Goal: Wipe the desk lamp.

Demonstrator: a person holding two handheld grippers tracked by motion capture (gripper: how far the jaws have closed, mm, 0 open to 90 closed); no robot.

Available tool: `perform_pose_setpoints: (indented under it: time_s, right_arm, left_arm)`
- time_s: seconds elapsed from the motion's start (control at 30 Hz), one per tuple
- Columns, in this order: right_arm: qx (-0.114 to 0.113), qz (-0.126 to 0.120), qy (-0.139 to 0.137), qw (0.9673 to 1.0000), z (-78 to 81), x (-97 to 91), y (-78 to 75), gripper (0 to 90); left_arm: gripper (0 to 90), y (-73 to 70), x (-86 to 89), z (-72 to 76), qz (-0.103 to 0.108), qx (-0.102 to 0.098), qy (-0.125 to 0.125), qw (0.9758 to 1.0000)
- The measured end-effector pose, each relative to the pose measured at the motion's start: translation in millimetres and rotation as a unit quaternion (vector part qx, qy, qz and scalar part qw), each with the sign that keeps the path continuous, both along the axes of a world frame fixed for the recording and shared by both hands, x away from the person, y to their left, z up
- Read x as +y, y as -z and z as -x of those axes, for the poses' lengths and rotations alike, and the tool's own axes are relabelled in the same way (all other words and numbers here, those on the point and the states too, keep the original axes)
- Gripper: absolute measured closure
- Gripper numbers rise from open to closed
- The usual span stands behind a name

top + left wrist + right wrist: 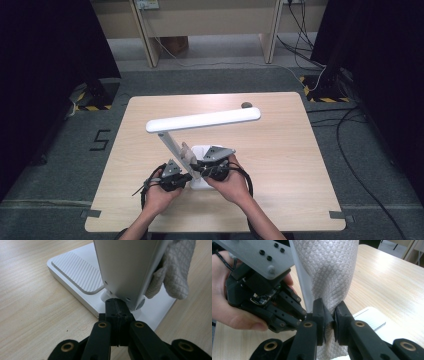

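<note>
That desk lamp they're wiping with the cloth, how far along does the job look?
Underway, probably early. The right gripper pinches a white cloth against the lamp's slanted arm just above the base. The left gripper, jaws shut, rests by the hinge. The long lamp head has no cloth on it yet.

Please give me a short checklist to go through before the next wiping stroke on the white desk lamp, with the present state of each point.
1. Right gripper shut on the white quilted cleaning cloth: ok, the cloth is pinched between its jaws.
2. Cloth against the white slanted lamp arm: ok, it lies along the arm's side.
3. Left gripper shut, tips at the arm's foot: ok; whether it presses on the lamp, cannot tell.
4. White flat lamp base lying flat on the light wooden table: ok.
5. Long white lamp head free of both grippers: ok.
6. Small dark object at the table's far edge, well away from the work: ok.
</note>
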State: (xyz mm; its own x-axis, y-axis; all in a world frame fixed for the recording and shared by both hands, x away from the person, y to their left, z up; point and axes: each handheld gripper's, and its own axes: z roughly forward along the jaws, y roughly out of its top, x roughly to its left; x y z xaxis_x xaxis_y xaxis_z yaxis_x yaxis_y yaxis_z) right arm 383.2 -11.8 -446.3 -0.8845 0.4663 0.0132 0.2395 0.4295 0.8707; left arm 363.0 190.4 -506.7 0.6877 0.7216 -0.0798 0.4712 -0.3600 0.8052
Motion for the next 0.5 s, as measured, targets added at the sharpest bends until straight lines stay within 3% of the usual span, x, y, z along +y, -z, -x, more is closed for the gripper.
perform_pose_setpoints:
  time_s: [0.5]
  right_arm:
    - [0.018, 0.007, -0.001, 0.9998, -3.8, -2.4, 8.4, 81.3]
  left_arm:
    - [89.2, -0.2, -0.1, 0.2, -0.004, -0.002, 0.001, 1.0000]
